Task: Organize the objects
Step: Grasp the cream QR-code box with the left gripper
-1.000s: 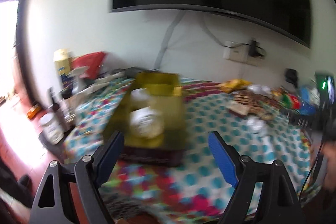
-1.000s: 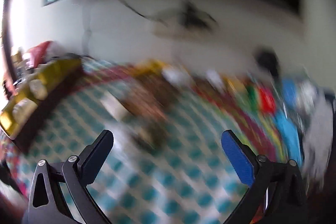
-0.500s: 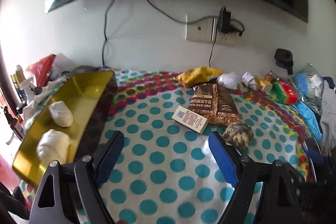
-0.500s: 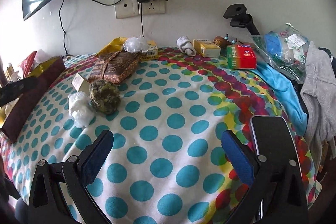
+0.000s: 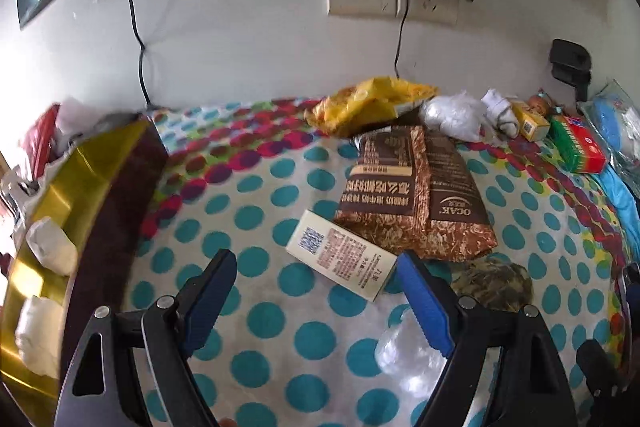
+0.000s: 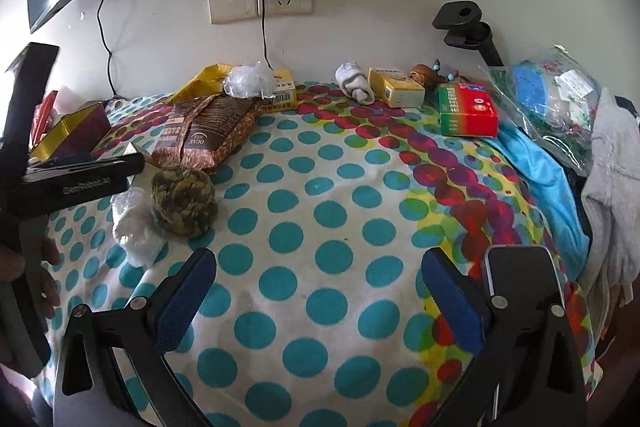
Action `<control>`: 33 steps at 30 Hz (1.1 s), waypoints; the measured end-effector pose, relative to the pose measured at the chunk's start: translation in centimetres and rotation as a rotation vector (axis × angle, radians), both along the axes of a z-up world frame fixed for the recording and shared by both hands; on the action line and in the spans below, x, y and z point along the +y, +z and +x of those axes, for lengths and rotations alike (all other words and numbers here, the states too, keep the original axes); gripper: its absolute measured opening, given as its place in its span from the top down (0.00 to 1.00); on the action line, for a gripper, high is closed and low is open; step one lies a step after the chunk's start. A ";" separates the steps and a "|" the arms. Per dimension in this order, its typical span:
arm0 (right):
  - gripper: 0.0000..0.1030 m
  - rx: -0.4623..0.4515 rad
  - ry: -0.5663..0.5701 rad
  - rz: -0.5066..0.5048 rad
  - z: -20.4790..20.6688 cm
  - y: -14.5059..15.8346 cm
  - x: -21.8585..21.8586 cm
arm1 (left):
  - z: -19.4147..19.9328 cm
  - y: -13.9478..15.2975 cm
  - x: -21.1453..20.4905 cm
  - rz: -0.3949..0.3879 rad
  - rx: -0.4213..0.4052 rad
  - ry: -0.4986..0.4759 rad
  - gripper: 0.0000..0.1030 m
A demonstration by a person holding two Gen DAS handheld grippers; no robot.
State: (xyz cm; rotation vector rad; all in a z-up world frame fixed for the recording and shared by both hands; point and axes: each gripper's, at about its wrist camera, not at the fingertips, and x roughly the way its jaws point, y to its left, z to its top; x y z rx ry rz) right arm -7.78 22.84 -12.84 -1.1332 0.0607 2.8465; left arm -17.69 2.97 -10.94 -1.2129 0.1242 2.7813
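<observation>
A gold-lined box [image 5: 60, 195] with white wrapped lumps [image 5: 50, 247] stands at the left of the dotted tablecloth [image 5: 256, 219]. My left gripper [image 5: 316, 287] hangs open just short of a cream carton [image 5: 340, 259]. Behind the carton lies a brown snack bag [image 5: 416, 203]. A mottled green-brown ball [image 6: 184, 199] and a clear plastic wad [image 6: 132, 223] sit right of it. My right gripper [image 6: 318, 291] is open over bare cloth, nothing between its fingers. The left tool's body [image 6: 76, 179] shows at the left edge of the right wrist view.
Along the wall lie a yellow bag [image 5: 368, 103], a plastic wad [image 6: 244, 79], a rolled sock [image 6: 354, 83], yellow cartons [image 6: 396, 87], a green-red box [image 6: 466, 107] and a bagged bundle [image 6: 548, 95]. A phone [image 6: 520, 275], blue cloth [image 6: 536, 163] and grey garment [image 6: 612, 187] lie right.
My left gripper swung right from the gold box and lowered toward the cream carton. The right gripper dropped slightly toward the cloth. Both stayed open.
</observation>
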 end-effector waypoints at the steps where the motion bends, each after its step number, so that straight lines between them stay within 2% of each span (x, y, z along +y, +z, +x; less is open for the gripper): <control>1: 0.01 -0.002 0.001 0.002 -0.1 -0.1 0.0 | -0.3 -0.3 0.0 0.016 -0.014 0.009 0.18; 4: 0.01 -0.007 0.002 -0.002 -0.3 -0.4 -0.1 | -1.1 -0.7 0.2 0.035 -0.038 0.043 0.18; 7: 0.01 -0.013 0.005 -0.010 -0.3 -0.6 -0.1 | -1.7 -0.9 0.1 0.094 -0.074 0.090 0.18; 9: 0.01 -0.009 0.007 -0.015 -0.3 -0.6 0.0 | -2.0 -1.1 0.5 0.065 -0.084 0.119 0.18; 20: 0.01 -0.012 0.011 -0.019 -0.2 -0.6 -0.3 | -2.5 -1.8 -0.3 0.103 -0.083 0.150 0.19; 22: 0.01 -0.012 0.011 -0.018 -0.3 -0.6 -0.4 | -2.5 -1.8 -0.4 0.103 -0.077 0.144 0.35; 23: 0.01 -0.013 0.012 -0.017 -0.3 -0.6 -0.4 | -2.6 -1.9 -0.3 0.089 -0.085 0.145 0.58; 24: 0.01 -0.014 0.013 -0.014 -0.3 -0.6 -0.4 | -2.7 -2.2 -0.4 0.075 -0.100 0.148 0.65; 33: 0.01 -0.018 0.022 -0.008 -0.5 -0.6 -0.6 | -1.4 -1.7 -1.9 0.100 -0.056 0.112 0.69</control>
